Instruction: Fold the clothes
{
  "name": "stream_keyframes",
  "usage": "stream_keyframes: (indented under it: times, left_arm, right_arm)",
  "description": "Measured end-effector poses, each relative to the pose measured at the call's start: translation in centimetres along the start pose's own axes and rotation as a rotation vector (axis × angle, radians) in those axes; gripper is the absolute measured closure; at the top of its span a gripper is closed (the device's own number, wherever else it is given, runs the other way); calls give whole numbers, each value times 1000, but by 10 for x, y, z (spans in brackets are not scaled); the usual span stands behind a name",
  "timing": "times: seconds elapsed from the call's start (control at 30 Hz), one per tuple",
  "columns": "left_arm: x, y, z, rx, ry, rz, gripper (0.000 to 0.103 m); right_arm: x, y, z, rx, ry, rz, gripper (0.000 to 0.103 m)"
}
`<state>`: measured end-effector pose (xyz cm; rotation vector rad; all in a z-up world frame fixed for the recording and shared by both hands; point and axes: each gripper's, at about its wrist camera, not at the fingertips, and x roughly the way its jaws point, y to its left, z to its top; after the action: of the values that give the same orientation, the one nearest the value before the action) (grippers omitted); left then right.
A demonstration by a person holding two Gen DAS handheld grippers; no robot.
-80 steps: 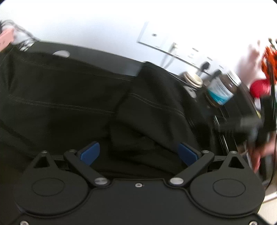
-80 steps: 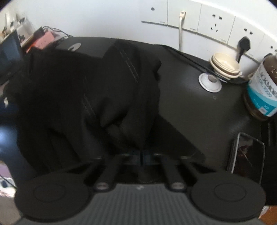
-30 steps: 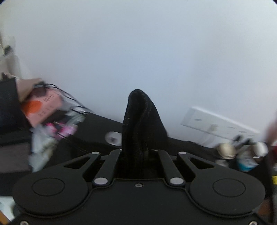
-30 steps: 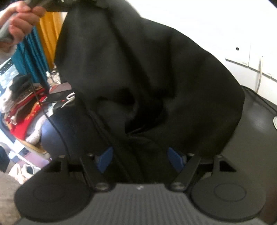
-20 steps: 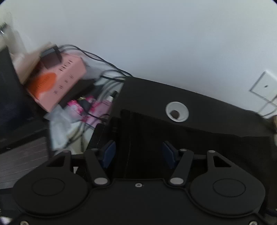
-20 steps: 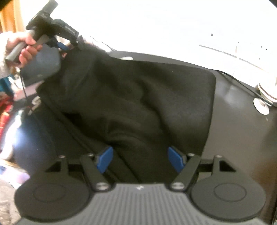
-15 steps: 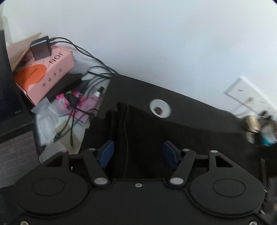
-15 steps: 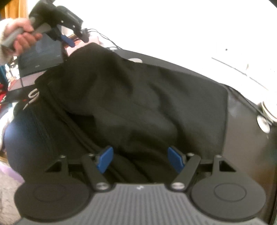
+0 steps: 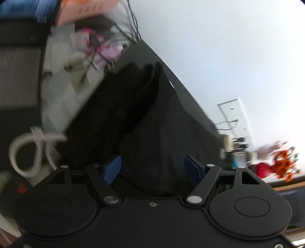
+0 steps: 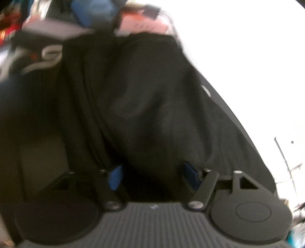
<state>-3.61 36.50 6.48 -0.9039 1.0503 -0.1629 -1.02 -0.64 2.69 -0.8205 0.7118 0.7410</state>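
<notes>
The white wall (image 9: 219, 47) fills the upper right of the left wrist view, with a socket panel (image 9: 235, 118) mounted on it. The black tabletop (image 9: 183, 91) runs diagonally below the wall, and both views are tilted and blurred. The black garment (image 9: 152, 133) lies spread over the tabletop; one edge is bunched into thick folds at the tabletop's far corner, and part of the cloth hangs over the tabletop edge. In the right wrist view the same garment (image 10: 152, 105) covers most of the frame. The left claw (image 9: 153, 168) is spread wide, its blue pads well apart, with the garment lying between and ahead of them and nothing clamped. The right claw (image 10: 153, 176) is likewise spread wide, with cloth draped between the pads but not pinched. A pink box (image 9: 85, 9) and tangled cables (image 9: 99, 49) sit beyond the tabletop corner. A coiled white cord (image 9: 36, 146) lies to the left. A jar (image 9: 238, 158) stands near the socket panel.
</notes>
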Motion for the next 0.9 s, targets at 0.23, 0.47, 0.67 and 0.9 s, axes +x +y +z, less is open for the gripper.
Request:
stream_keyframes:
  times: [0.23,0.47,0.67,0.9]
  left_arm:
    - [46,0,-38,-115,51,-95,20]
    - [95,7,-50,-290,-8,-114,20]
    - [103,6,-58,-334,-78,-49,37]
    - [85,-14,-67,-222,-199,136,87]
  right_arm:
    - [-29,-71,9,356,-73,145,97]
    - [-48,-98,2,466,-113,213,97]
    - [-53,-95,-1,503,-127,246,97]
    - [-47,-83,-2,455,-102,212,94]
